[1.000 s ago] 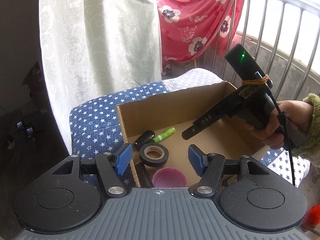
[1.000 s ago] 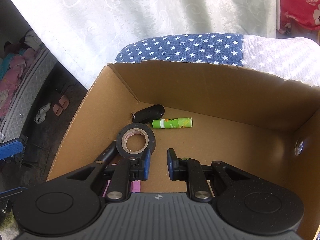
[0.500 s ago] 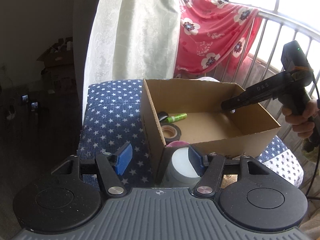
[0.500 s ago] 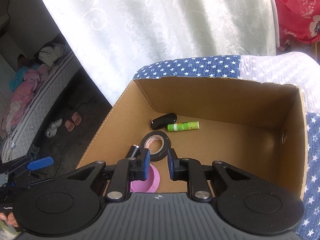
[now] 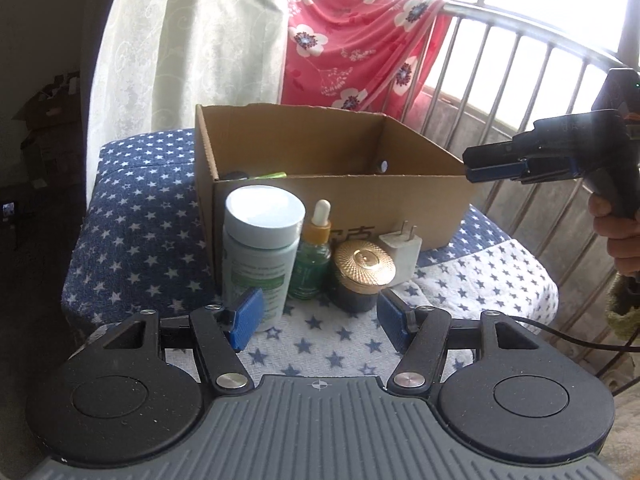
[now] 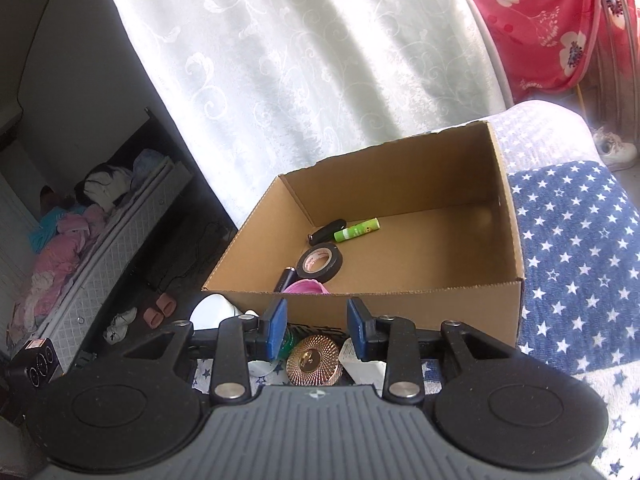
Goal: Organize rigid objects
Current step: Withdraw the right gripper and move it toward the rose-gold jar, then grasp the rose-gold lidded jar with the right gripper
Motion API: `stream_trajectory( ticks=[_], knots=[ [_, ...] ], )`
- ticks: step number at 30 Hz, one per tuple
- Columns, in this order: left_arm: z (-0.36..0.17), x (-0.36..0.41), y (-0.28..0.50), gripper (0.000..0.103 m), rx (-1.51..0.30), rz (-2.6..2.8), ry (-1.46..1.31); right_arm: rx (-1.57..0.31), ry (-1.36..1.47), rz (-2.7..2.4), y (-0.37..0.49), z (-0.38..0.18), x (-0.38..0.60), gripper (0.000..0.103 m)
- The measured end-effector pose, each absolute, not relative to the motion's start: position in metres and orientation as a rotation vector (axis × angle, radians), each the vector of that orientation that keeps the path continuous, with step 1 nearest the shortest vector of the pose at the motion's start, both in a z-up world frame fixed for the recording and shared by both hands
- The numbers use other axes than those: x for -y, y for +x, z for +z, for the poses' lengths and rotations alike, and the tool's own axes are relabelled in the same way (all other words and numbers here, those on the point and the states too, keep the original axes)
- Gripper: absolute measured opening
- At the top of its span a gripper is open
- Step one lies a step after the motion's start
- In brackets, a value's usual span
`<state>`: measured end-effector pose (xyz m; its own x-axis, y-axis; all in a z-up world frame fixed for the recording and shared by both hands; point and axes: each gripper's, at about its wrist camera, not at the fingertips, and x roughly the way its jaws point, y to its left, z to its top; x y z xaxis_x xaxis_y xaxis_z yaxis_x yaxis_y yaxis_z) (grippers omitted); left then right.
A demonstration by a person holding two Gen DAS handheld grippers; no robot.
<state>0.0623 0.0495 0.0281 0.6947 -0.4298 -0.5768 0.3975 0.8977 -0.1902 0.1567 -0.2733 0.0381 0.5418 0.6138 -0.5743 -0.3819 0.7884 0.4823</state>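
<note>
A cardboard box (image 5: 340, 196) stands on a star-patterned blue cloth. In front of it stand a white-capped bottle (image 5: 260, 252), a green dropper bottle (image 5: 314, 260), a gold-lidded jar (image 5: 362, 274) and a white plug adapter (image 5: 402, 252). My left gripper (image 5: 318, 320) is open and empty, just before these. My right gripper (image 6: 316, 328) is open and empty above the gold-lidded jar (image 6: 314, 366); it also shows in the left wrist view (image 5: 492, 170), held high at the right. Inside the box (image 6: 400, 300) lie black tape (image 6: 320, 262), a green tube (image 6: 356, 230), a black fob (image 6: 328, 230) and a pink cup (image 6: 306, 288).
A white curtain (image 5: 192, 48) hangs behind the box, with a red floral cloth (image 5: 360, 44) over a metal railing (image 5: 520, 60) at the right. The cushion's left edge drops to a dark floor with slippers (image 6: 160, 308).
Both grippers have pulled back out of the box and lowered to its front. The right gripper's jaws have opened from nearly closed. The bottles, jar and adapter came into view.
</note>
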Motion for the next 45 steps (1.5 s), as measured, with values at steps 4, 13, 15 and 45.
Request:
stream_trajectory(
  ticks=[4, 13, 15, 45],
  knots=[
    [0.019, -0.014, 0.064, 0.062, -0.658, -0.518, 0.031, -0.778, 0.313, 0.571, 0.141, 0.023, 0.274, 0.044],
    [-0.008, 0.041, 0.076, 0.062, -0.68, -0.441, 0.188, -0.861, 0.394, 0.537, 0.143, -0.029, 0.273, 0.045],
    [-0.013, 0.045, 0.079, 0.061, -0.681, -0.402, 0.21, -0.873, 0.422, 0.578, 0.14, -0.038, 0.27, 0.045],
    [-0.011, 0.034, 0.075, 0.047, -0.702, -0.359, 0.145, -0.932, 0.39, 0.665, 0.143, -0.059, 0.225, 0.039]
  ],
)
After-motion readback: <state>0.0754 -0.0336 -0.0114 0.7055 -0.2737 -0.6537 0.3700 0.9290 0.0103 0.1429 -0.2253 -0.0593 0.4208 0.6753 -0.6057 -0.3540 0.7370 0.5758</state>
